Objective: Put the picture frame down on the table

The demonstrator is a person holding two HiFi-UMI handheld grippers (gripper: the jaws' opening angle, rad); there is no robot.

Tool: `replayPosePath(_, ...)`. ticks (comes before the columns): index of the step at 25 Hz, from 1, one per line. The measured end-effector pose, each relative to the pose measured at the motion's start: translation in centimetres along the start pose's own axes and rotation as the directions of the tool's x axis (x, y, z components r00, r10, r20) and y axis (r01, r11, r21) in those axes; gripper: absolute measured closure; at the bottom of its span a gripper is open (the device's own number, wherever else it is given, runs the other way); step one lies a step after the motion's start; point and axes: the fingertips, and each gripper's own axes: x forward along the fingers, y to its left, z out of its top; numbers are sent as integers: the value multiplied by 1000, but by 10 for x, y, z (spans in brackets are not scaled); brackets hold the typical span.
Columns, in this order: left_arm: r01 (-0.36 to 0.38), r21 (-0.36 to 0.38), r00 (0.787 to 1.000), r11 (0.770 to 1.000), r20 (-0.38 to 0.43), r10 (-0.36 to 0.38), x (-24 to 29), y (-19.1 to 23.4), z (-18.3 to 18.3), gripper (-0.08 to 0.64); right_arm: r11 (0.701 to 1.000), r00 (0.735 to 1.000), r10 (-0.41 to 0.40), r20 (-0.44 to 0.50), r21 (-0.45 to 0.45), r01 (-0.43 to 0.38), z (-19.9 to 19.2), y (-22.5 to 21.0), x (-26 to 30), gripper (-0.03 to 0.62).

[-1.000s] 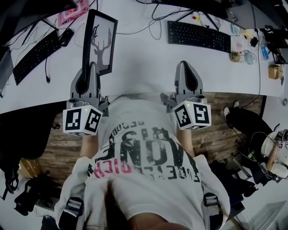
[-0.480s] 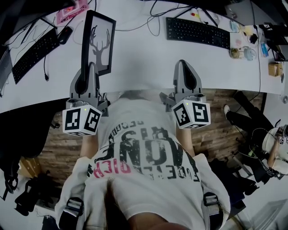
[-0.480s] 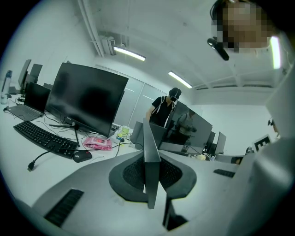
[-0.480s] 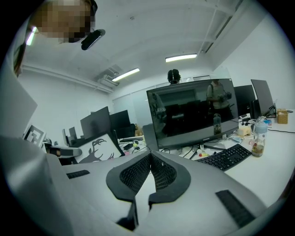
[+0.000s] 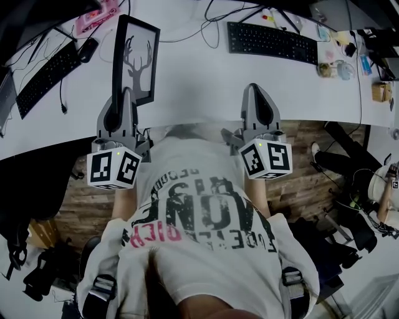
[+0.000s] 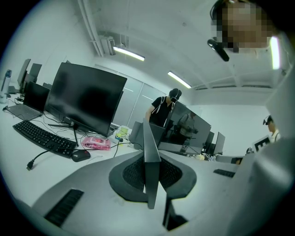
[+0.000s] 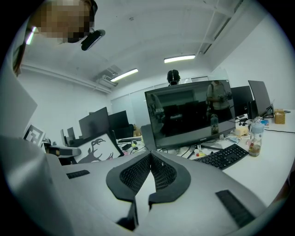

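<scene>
L gripper (image 5: 123, 95) is clamped on the frame (image 5: 134, 57). In the left gripper view the frame's thin black edge runs up btwn the two pads (image 6: 133, 173). Both press on it, w/ the jaws only a narrow gap apart. The frame stands on edge, roughly upright, over the near-left part of the table (image 5: 199, 87). It's gripped at its near end and its deer-antler print faces the R side. Can't tell whether its bottom edge touches the table.

R gripper (image 5: 257, 93) is empty, jaws pressed together w/ tips touching. It's held side by side w/ the L one at the table's near edge, well apart from the frame. In the right gripper view the frame shows at left w/ the print visible.

Also on the table:
- A keyboard (image 5: 272, 42) lies beyond the R gripper.
- A 2nd keyboard (image 5: 45, 76) lies far left.
- A mouse (image 5: 91, 50) sits near the frame's far end.
- A pink pack (image 5: 98, 15) lies behind the mouse.
- A monitor (image 6: 85, 99) stands behind the 2nd keyboard.
- Cables (image 5: 215, 25) trail across the back.

The person wears a white printed shirt (image 5: 199, 224). Wood floor (image 5: 312, 180) shows below the table edge.
</scene>
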Motion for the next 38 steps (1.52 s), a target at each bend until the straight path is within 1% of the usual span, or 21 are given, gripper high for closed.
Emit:
replayPosePath(4, -4, -6, 1000, 1000, -3, 4, 1, 0, -2, 535, 1000, 1000, 3, -2, -2, -3, -1, 2, 2, 592)
replayPosePath(7, -8, -27, 1000, 1000, -24, 7, 3, -5, -16, 535, 1000, 1000, 6, -23, -9, -6, -6, 1, 1, 592)
replayPosePath(11, 6, -50, 998, 999, -59, -9, 12, -16, -31, 535, 1000, 999, 5, -39, -7, -5, -8, 0, 3, 592)
replayPosePath(16, 36, -77, 996, 996, -79, -42, 26, -26, -48, 535, 1000, 999, 3, -44, -13, -4, -13, 0, 11, 592)
replayPosePath(21, 51, -102, 990, 993, -122, -64, 32, -36, -68, 535, 1000, 998, -2, -65, 1, 2, -23, -1, 9, 592)
replayPosePath(24, 58, -104, 987, 993, -141, -72, 37, -41, -79, 535, 1000, 997, -3, -73, 6, 4, -28, -4, 8, 592)
replayPosePath(38, 73, -154, 970, 985, -219, -107, 48, -47, -122, 535, 999, 993, -26, -112, 27, 29, -50, -3, -4, 592)
